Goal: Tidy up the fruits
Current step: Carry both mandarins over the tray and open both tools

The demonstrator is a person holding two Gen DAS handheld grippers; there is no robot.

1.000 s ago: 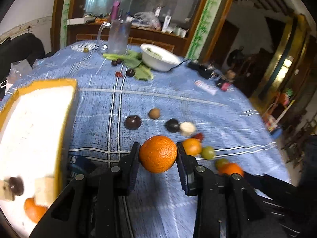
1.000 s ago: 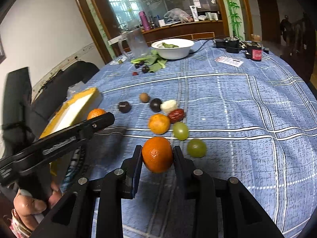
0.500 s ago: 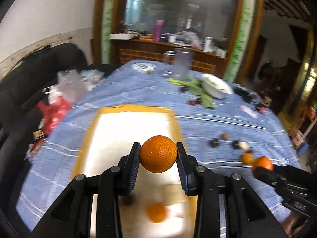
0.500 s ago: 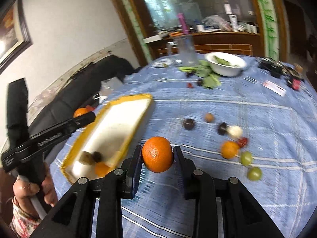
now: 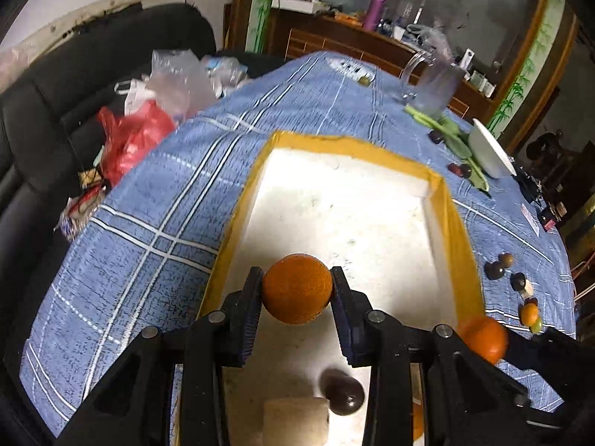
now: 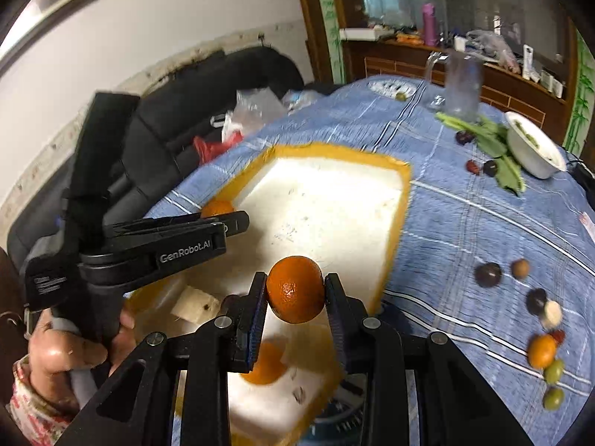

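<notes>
My left gripper (image 5: 296,299) is shut on an orange (image 5: 296,293) and holds it above the near end of a white foam box with a yellow rim (image 5: 353,141). A dark round fruit (image 5: 344,394) and a pale cube (image 5: 295,422) lie inside. My right gripper (image 6: 295,295) is shut on a second orange (image 6: 295,290) above the same box (image 6: 403,186), where another orange (image 6: 266,368) lies. That second orange also shows in the left wrist view (image 5: 483,338). The left gripper also shows in the right wrist view (image 6: 238,221).
Loose small fruits lie in a line on the blue checked tablecloth right of the box: dark ones (image 6: 488,274), a small orange (image 6: 542,351), green ones (image 6: 554,371). A white bowl (image 6: 535,148), greens (image 6: 494,145) and a glass jug (image 6: 463,87) stand at the back. Plastic bags (image 5: 141,130) lie left.
Both grippers, each holding its orange, have swung left from the loose fruits to above the foam box.
</notes>
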